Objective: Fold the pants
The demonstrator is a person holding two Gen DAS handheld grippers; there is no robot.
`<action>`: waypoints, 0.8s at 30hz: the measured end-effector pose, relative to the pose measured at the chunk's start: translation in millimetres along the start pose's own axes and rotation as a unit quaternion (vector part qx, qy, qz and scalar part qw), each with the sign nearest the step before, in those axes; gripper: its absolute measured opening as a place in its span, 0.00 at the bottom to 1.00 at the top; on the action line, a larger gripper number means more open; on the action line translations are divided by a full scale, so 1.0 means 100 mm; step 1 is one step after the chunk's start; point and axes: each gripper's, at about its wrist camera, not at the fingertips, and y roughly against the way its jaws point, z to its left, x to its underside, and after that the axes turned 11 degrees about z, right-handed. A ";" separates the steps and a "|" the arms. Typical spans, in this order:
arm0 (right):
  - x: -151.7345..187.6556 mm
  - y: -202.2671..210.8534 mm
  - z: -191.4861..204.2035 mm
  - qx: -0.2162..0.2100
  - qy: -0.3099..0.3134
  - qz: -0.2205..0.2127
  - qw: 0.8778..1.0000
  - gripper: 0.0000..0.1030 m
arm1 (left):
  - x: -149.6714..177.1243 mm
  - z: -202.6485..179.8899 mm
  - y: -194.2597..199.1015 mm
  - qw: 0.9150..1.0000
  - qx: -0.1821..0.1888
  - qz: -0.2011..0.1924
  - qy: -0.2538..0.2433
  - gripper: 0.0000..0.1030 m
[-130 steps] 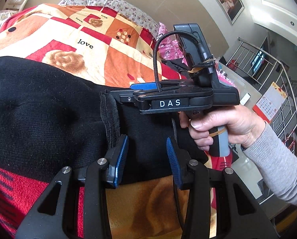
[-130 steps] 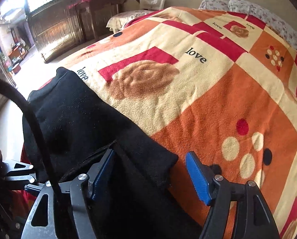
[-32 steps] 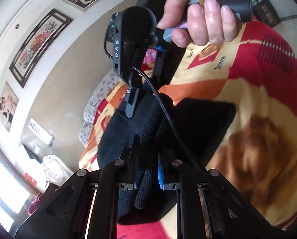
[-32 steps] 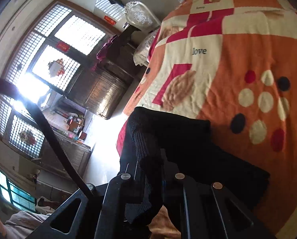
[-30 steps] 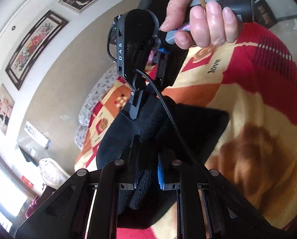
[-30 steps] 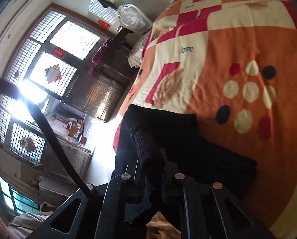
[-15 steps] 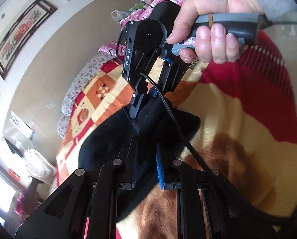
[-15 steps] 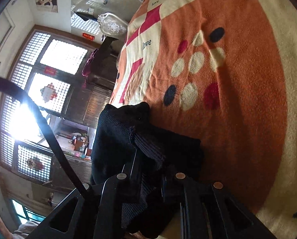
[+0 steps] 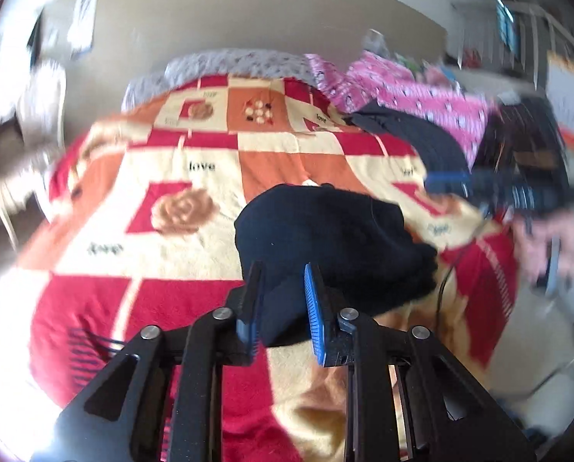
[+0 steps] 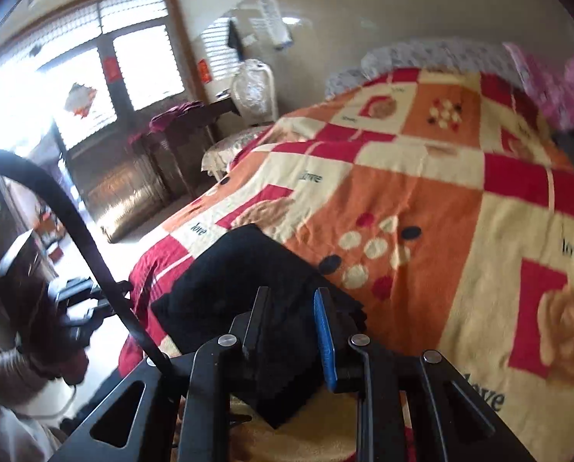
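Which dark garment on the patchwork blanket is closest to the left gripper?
The folded black knit pants, right behind the left gripper. The other dark garment lies far back beside the pink spotted fabric.

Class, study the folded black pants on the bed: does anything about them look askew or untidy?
Yes. The black pants lie on the blanket as a rounded, lumpy bundle rather than a flat stack; in the right wrist view, layered edges step out unevenly at one corner.
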 end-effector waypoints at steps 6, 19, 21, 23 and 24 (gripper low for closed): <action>-0.13 -0.43 0.31 0.035 0.026 0.026 0.999 0.21 | 0.09 -0.06 -0.35 0.998 -0.005 0.052 0.018 0.19; 0.05 -1.17 -0.22 -0.011 -0.066 0.087 0.994 0.21 | 0.34 -0.06 -0.50 0.998 -0.028 0.059 0.003 0.21; 0.05 -1.12 -0.21 -0.015 -0.063 0.079 0.995 0.23 | 0.23 -0.02 -0.37 0.999 -0.020 0.041 0.004 0.21; 0.01 -0.99 -0.21 -0.019 -0.065 0.067 0.995 0.23 | 0.02 0.07 -0.18 1.000 -0.009 -0.001 0.012 0.21; -0.04 -0.84 -0.15 -0.020 -0.066 0.053 0.996 0.23 | -0.13 0.12 -0.13 1.000 0.001 -0.016 0.018 0.21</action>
